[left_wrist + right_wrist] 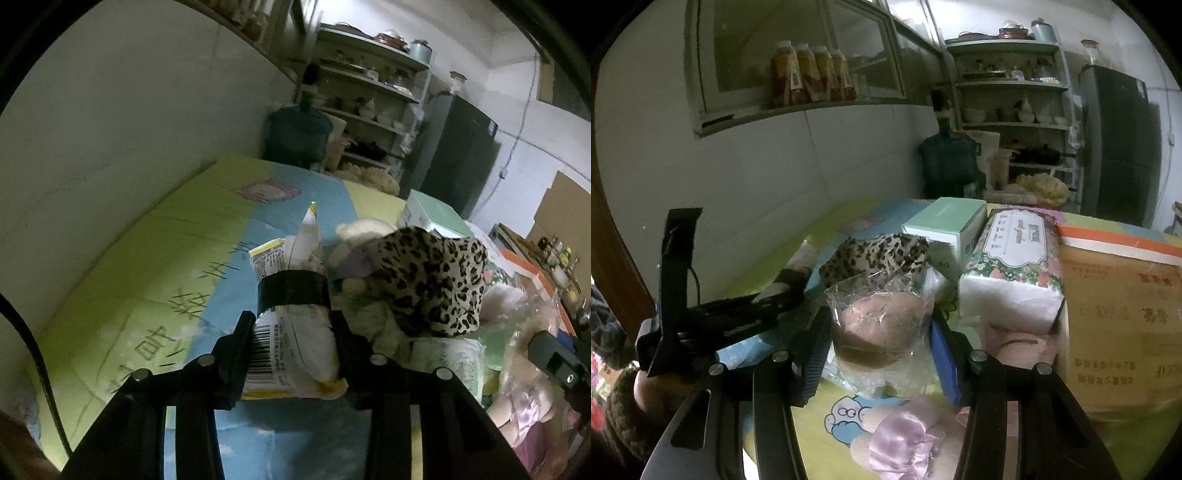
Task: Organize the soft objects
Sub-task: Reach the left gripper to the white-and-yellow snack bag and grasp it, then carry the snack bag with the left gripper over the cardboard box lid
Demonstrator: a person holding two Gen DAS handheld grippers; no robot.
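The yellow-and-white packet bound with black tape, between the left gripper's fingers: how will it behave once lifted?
The packet looks soft and bulges between the left gripper, so it will probably squash rather than resist. Its untaped top end stands loose, likely to flop. The glossy wrapper may slip.

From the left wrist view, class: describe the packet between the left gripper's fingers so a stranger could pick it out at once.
Start at the green and blue cartoon mat. Left of the leopard-print cloth lies a white and yellow packet between the left gripper fingers. Only it has black tape around its middle and a barcode.
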